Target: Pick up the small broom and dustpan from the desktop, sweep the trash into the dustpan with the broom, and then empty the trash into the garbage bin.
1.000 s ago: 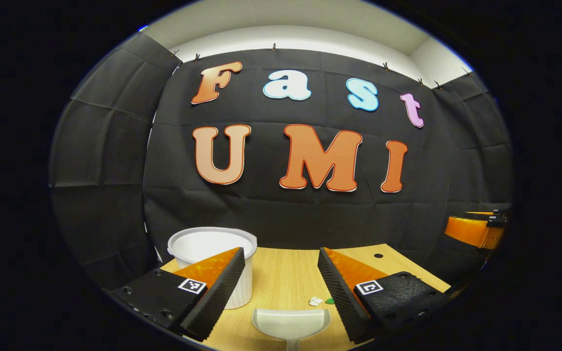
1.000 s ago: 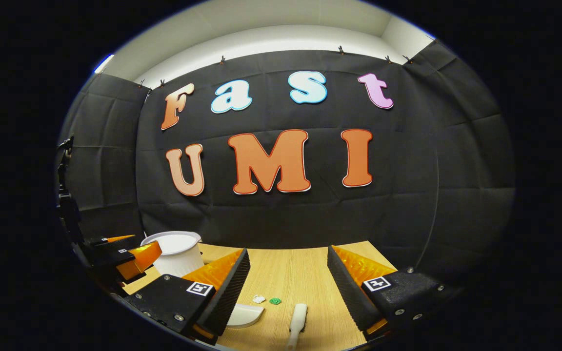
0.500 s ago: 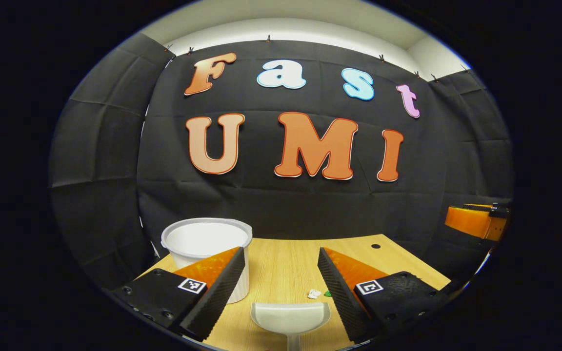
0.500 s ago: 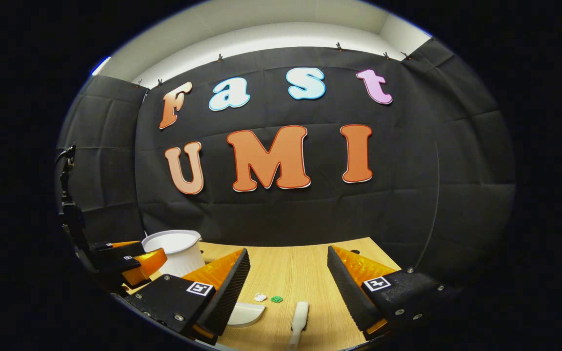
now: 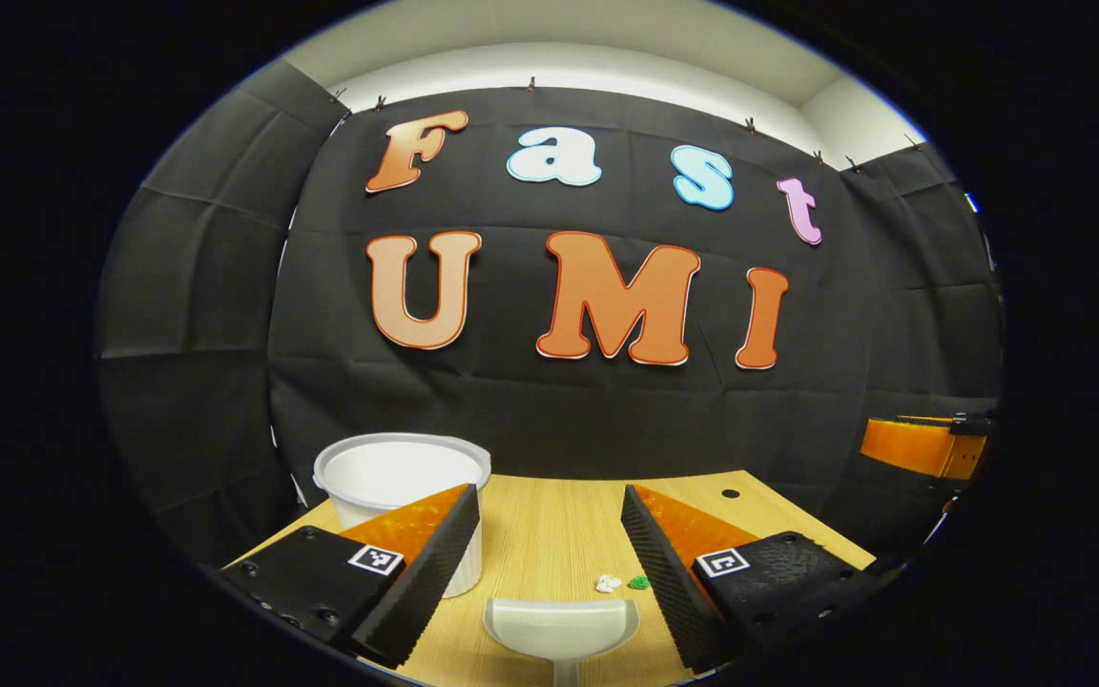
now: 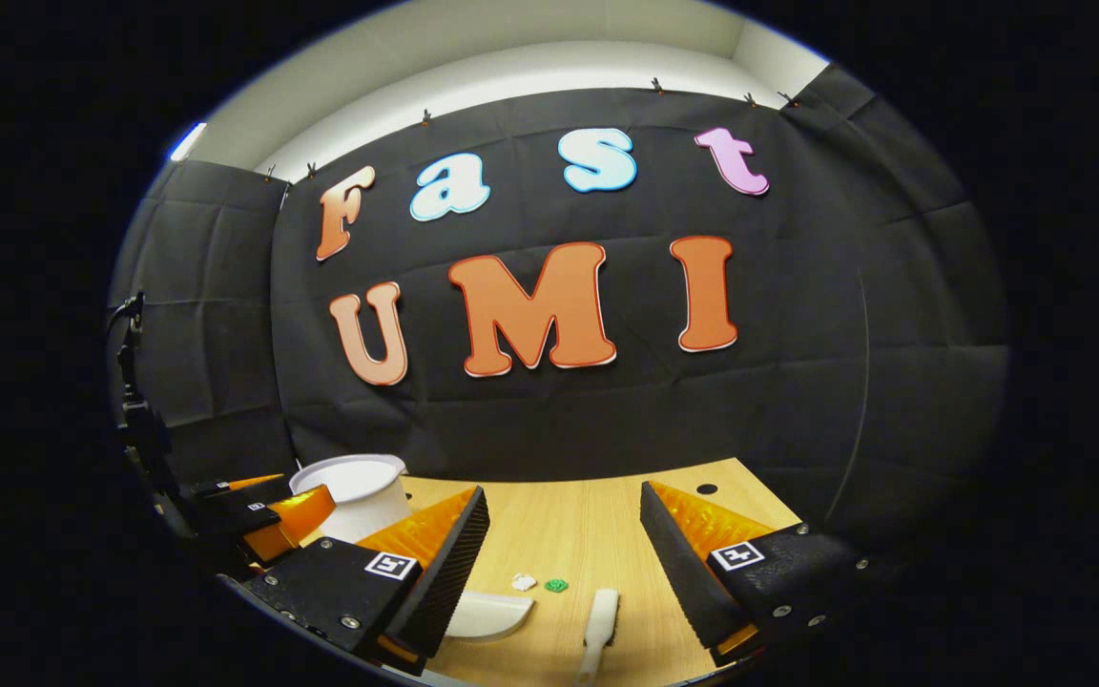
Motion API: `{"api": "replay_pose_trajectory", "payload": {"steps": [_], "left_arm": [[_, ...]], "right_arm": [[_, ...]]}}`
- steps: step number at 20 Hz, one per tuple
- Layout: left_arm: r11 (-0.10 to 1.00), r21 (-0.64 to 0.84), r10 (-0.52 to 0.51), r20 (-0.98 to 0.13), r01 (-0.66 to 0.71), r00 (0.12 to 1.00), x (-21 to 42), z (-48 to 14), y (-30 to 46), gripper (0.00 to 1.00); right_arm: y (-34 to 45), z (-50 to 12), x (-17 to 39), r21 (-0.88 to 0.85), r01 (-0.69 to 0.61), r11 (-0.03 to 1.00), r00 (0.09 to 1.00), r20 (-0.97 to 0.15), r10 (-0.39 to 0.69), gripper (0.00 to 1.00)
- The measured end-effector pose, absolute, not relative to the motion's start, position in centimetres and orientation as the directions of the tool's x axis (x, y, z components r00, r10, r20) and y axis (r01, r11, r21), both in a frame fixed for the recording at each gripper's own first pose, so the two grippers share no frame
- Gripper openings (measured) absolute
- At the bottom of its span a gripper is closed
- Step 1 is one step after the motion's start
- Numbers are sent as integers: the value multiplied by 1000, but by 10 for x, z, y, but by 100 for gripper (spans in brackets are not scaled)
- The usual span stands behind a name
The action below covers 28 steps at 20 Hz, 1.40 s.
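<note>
Left tool (image 5: 549,544) hangs above the wooden table (image 5: 549,525), fingers spread wide apart with nothing between them. Right below its gap, at six o'clock in the left gripper view, the pale dustpan (image 5: 561,627) lies flat on the table, mouth facing the far wall. Two scraps of trash (image 5: 622,582), one white, one green, lie just beyond the pan's rim toward one o'clock. The white garbage bin (image 5: 404,477) stands upright at ten o'clock, partly behind the left finger. Over to the right tool (image 6: 564,544): also gaping, gripping nothing. The white broom (image 6: 599,622) lies on the table at six o'clock in the right gripper view, just right of the dustpan.
</note>
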<state>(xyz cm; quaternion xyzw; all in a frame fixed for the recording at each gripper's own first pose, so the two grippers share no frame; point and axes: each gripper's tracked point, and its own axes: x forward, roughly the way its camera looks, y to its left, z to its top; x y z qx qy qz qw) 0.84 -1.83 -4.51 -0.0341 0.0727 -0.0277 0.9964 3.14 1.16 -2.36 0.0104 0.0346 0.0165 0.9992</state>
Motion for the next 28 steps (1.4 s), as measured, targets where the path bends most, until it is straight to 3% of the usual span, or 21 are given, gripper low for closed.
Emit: {"api": "replay_pose_trajectory", "payload": {"steps": [6, 10, 14, 18, 21, 28], "left_arm": [[985, -165, -89, -207, 55, 974, -1, -56, -31, 95], [971, -208, -160, -217, 115, 963, -5, -61, -45, 96], [978, -177, -176, -400, 113, 899, -23, -102, -39, 95], [965, -245, -234, -634, 96, 737, -52, -154, -43, 96], [964, -260, -253, -812, 62, 526, -98, -193, -50, 96], [969, -191, -228, -937, 158, 265, -107, -265, -59, 98]], "right_arm": [[11, -34, 30, 22, -41, 999, 994, -99, 43, 96], [14, -38, 30, 19, -59, 998, 992, -108, 60, 95], [11, -51, 30, 23, -64, 998, 986, -150, 67, 96], [4, -68, 31, 43, -62, 997, 979, -190, 69, 96], [-5, -81, 33, 63, -55, 996, 973, -222, 68, 96], [-33, -115, 39, 124, -21, 992, 953, -296, 57, 96]]}}
